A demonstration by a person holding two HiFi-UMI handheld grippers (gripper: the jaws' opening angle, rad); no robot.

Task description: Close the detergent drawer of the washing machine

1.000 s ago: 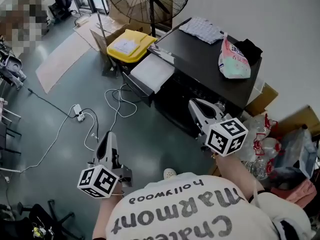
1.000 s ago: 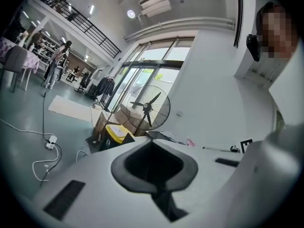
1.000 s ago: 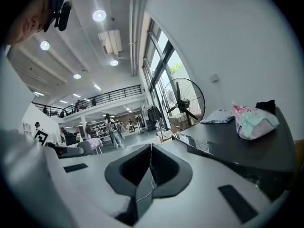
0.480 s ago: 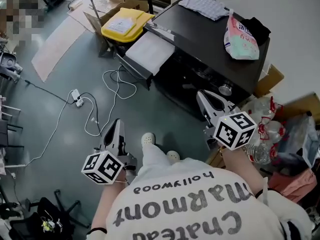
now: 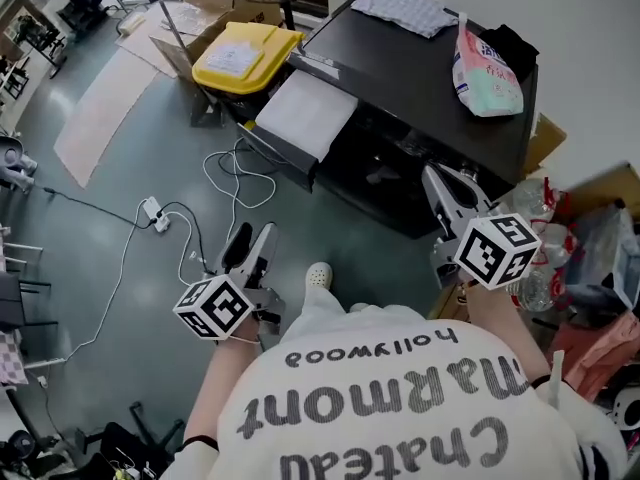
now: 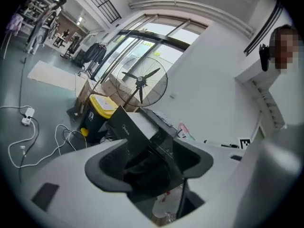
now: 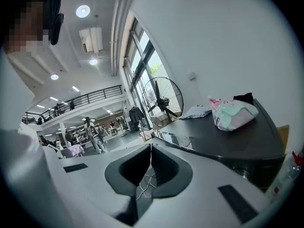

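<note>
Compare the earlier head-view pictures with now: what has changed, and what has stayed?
The left gripper has edged toward the white pulled-out drawer and its jaws have just been opening, nothing between them. The right gripper stays shut and empty; the drawer stays out of the black washing machine.

The head view is evenly, softly lit from above; shadows are faint and short. The floor (image 5: 120, 218) reads a flat grey-green; the washer (image 5: 430, 78) top carries a dull sheen, and its black front loses detail in shade. Both gripper views are wide-angle, with straight lines bowed and corners vignetted black; the windows (image 6: 147, 39) behind the fan (image 6: 141, 82) are blown out white; ceiling lamps (image 7: 83, 11) flare as round spots — the near foreground is soft.
</note>
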